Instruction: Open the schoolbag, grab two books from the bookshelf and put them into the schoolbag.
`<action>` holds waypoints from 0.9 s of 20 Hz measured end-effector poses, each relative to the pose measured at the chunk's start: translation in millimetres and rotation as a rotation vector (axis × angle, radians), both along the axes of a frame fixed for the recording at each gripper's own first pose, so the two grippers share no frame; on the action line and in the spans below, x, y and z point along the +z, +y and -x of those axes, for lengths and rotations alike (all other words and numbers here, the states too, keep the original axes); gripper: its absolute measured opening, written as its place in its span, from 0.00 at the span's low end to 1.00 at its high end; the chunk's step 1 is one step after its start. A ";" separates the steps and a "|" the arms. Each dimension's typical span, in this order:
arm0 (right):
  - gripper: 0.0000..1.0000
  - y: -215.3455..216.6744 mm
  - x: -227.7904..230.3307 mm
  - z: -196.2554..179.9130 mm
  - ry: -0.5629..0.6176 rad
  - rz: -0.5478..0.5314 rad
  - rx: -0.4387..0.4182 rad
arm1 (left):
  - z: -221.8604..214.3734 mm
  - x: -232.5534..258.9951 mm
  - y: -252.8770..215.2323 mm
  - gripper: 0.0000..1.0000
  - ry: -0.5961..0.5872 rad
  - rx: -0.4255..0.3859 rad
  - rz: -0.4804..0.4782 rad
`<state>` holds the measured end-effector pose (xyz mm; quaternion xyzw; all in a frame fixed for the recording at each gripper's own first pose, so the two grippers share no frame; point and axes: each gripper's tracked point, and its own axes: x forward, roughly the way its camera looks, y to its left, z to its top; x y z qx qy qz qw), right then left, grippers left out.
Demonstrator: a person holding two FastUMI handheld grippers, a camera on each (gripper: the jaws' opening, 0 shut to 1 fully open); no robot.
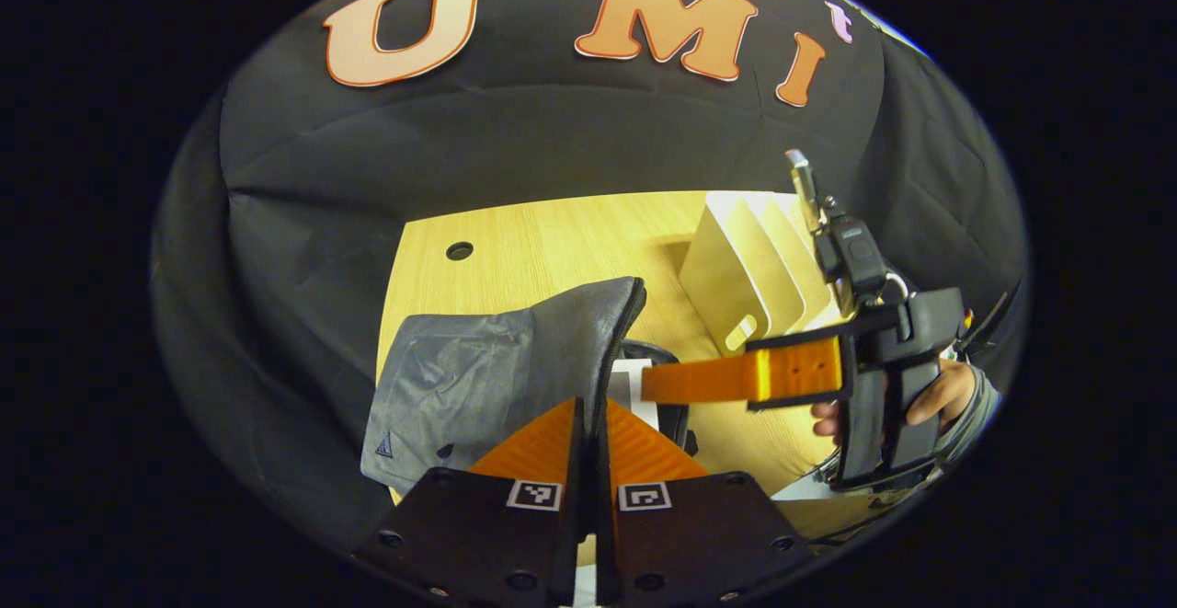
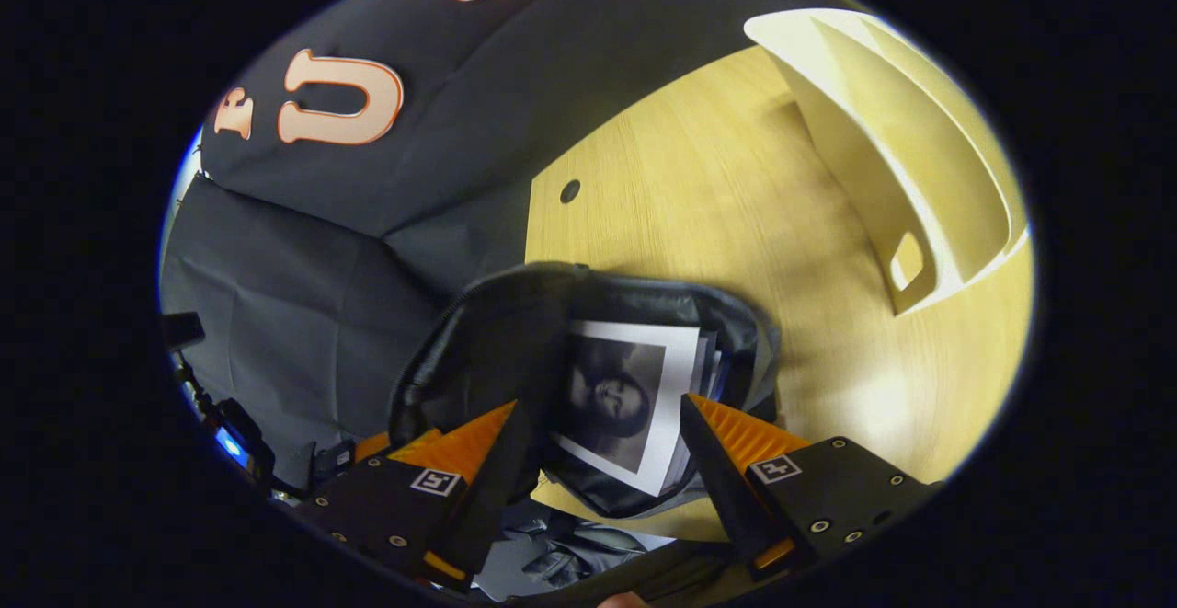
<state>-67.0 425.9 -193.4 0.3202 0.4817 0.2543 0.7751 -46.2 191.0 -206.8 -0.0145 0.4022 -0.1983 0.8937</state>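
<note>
While the left tool (image 1: 588, 424) shows its two fingers pressed together on the zipper edge of the grey schoolbag (image 1: 478, 369) in the left gripper view, the bag's front flap stands lifted on the wooden desk (image 1: 552, 240). Behind the flap a strip of white paper (image 1: 634, 387) shows in the opening. Beyond the bag, toward the right, a cream bookshelf (image 1: 754, 268) of upright dividers stands on the desk, its visible slots bare. The right tool (image 1: 648, 384) reaches in from the right, held by a hand (image 1: 938, 396), its fingers pointing at the bag's opening.

Seen in the right gripper view, the right tool (image 2: 598, 424) is released, its fingers spread wide above the mouth of the schoolbag (image 2: 497, 332). The bag lies open, dark lining showing, and inside it sits a book (image 2: 625, 396) with a white cover bearing a dark portrait; further page edges (image 2: 713, 364) show just behind it, though I cannot tell how many books they make. The bookshelf (image 2: 874, 157) stands well apart at upper right on the desk (image 2: 699, 194).
</note>
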 end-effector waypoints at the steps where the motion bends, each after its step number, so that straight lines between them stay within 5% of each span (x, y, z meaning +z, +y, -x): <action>1: 0.98 -8.9 7.0 -4.3 -0.029 0.014 -0.011 | 2.3 0.6 -3.0 0.10 -0.002 -0.011 0.005; 6: 0.98 -58.3 41.1 -20.5 -0.178 0.116 -0.086 | 11.7 9.2 -20.6 0.20 -0.035 -0.076 0.033; 13: 0.98 -128.6 85.1 -42.0 -0.356 0.245 -0.252 | 6.1 39.4 -36.4 0.66 -0.160 -0.105 0.071; 18: 0.98 -171.1 127.5 -41.8 -0.523 0.373 -0.375 | -10.6 73.4 -40.1 0.85 -0.270 -0.045 0.137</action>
